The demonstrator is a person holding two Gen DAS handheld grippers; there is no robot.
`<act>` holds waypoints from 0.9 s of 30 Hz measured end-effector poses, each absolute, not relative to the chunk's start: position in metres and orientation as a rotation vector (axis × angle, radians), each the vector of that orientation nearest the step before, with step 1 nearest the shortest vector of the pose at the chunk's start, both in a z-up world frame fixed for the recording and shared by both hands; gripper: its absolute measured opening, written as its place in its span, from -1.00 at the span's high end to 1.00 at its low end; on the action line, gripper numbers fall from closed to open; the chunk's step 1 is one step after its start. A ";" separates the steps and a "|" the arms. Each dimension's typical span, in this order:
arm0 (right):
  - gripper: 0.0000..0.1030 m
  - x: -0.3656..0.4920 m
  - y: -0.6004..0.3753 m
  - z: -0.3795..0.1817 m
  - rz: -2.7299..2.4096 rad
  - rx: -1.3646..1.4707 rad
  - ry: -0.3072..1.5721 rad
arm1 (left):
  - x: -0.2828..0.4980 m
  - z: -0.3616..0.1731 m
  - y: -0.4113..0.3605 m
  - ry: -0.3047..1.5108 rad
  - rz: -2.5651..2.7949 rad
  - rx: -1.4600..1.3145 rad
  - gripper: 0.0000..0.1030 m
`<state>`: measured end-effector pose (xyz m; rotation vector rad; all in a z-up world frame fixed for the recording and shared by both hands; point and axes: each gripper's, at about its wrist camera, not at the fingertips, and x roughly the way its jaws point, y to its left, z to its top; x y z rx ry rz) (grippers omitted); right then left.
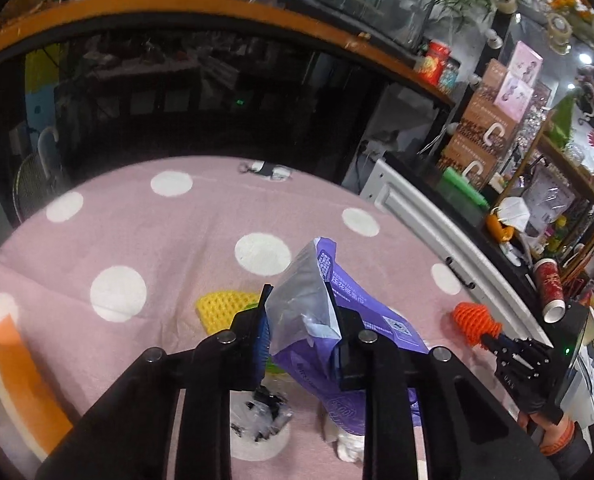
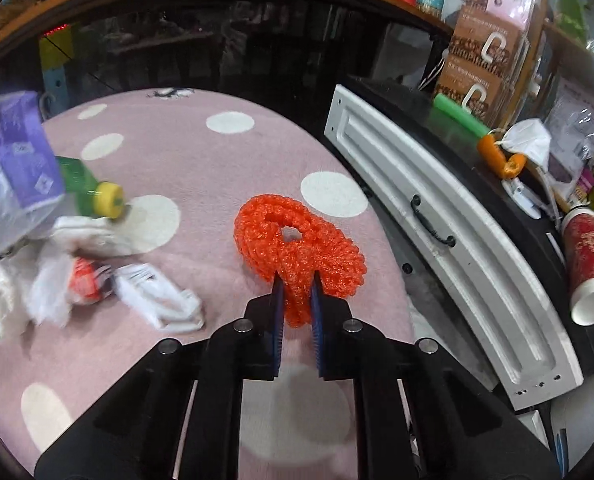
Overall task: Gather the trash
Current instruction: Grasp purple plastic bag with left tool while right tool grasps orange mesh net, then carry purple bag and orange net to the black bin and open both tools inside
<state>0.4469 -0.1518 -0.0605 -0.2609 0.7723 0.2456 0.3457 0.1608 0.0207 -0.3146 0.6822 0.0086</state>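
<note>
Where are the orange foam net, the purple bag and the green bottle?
orange foam net (image 2: 297,240), right wrist view, its middle.
purple bag (image 1: 373,312), left wrist view, printed side.
green bottle (image 2: 79,184), right wrist view, its shoulder.

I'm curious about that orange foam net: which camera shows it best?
The right wrist view: the orange foam net fills the middle, pinched in the right tongs over the pink cloth. The left wrist view shows it small, far right, seen from the side.
</note>
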 end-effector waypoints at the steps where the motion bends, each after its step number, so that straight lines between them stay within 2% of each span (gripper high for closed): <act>1: 0.76 0.438 -0.155 -0.056 0.252 -0.244 0.764 | 0.341 0.026 0.158 0.668 0.000 -0.314 0.55; 12: 0.75 0.339 -0.191 -0.021 0.291 -0.140 0.688 | 0.257 0.068 0.091 0.519 -0.125 -0.222 0.55; 19: 0.75 0.281 -0.226 -0.018 0.248 -0.113 0.654 | 0.209 0.059 0.042 0.484 -0.197 -0.142 0.55; 27: 0.75 0.227 -0.276 -0.039 0.162 -0.072 0.685 | 0.186 0.034 -0.004 0.538 -0.307 -0.130 0.55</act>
